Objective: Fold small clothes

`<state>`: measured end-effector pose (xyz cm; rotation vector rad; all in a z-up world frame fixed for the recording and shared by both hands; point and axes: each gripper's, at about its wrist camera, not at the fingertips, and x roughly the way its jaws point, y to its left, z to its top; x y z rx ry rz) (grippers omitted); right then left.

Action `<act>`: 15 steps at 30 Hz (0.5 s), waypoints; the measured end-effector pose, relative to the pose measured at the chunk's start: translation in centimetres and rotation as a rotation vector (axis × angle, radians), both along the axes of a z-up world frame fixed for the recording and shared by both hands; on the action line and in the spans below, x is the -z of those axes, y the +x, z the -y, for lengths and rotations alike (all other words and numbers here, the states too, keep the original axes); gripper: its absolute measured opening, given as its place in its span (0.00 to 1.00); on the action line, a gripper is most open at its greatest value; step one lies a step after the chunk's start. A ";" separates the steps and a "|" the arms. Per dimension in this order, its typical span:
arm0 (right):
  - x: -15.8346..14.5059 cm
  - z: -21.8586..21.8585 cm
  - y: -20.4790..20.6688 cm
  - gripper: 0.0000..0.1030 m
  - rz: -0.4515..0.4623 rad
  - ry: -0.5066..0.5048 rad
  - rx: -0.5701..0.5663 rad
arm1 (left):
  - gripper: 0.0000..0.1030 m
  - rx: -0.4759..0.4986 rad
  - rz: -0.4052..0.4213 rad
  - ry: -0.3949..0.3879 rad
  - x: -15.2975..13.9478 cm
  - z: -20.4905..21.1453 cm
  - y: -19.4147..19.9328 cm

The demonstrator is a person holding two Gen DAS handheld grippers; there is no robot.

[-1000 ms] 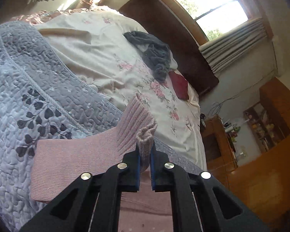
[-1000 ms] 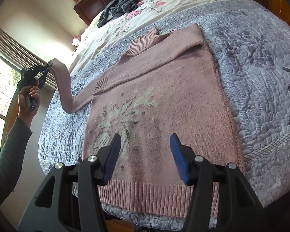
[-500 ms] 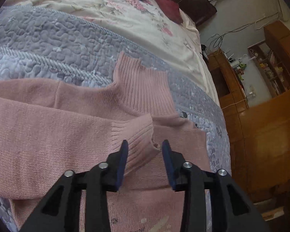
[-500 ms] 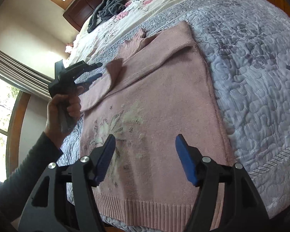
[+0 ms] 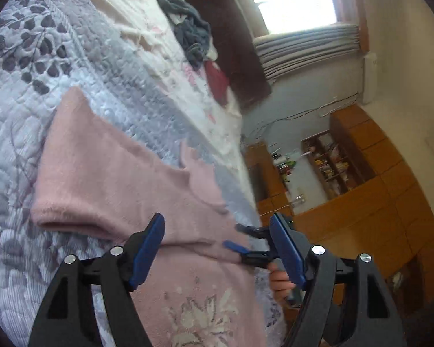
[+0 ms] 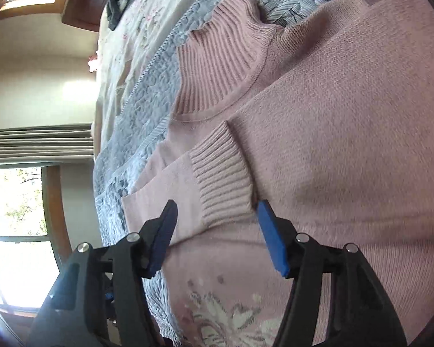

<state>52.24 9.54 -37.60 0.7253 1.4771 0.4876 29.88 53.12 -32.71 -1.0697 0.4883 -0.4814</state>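
**Pink sweater flat on the quilt, both grippers spread above it**

Landmark: the pink sweater (image 6: 332, 133), lying face up on the grey-lilac quilt (image 5: 107, 92), which covers the near end of the bed.

- Sweater: ribbed collar (image 6: 220, 57) at the far end, pale flower motif (image 6: 231, 324) toward the near hem. One sleeve is folded across the chest, its ribbed cuff (image 6: 222, 179) resting on the body just below the collar. In the left wrist view the sweater (image 5: 130, 179) shows a rounded fold along its left edge, lying on the quilt.
- Left gripper (image 5: 217, 248): jaws spread wide, nothing between the blue pads, hanging over the sweater's upper chest. No contact with the knit that I can confirm.
- Right gripper (image 6: 217, 231): jaws also wide apart, empty, with the folded cuff showing in the gap between them (whether the tips touch the fabric cannot be told at this angle). The same gripper (image 5: 243, 243) appears in the left wrist view at the sweater's right edge, held by a hand (image 5: 280, 283).
- Beyond the collar: a cream floral sheet (image 5: 159, 66) lies past the quilt, carrying a crumpled dark grey garment (image 5: 191, 31) and a dark red item (image 5: 217, 82) just beside it.
- Past the bed's far end, a dark wooden headboard (image 5: 234, 57) and a bright window (image 5: 292, 0) with a pleated grey curtain (image 5: 303, 49).
- Right of the sweater, off the bed: orange-brown wooden cabinets (image 5: 370, 202) with cluttered open shelves.
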 end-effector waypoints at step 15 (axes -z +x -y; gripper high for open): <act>-4.5 -2.7 1.4 0.05 0.109 -0.054 -0.026 | 0.75 -0.200 -0.043 -0.311 5.5 -6.7 -2.4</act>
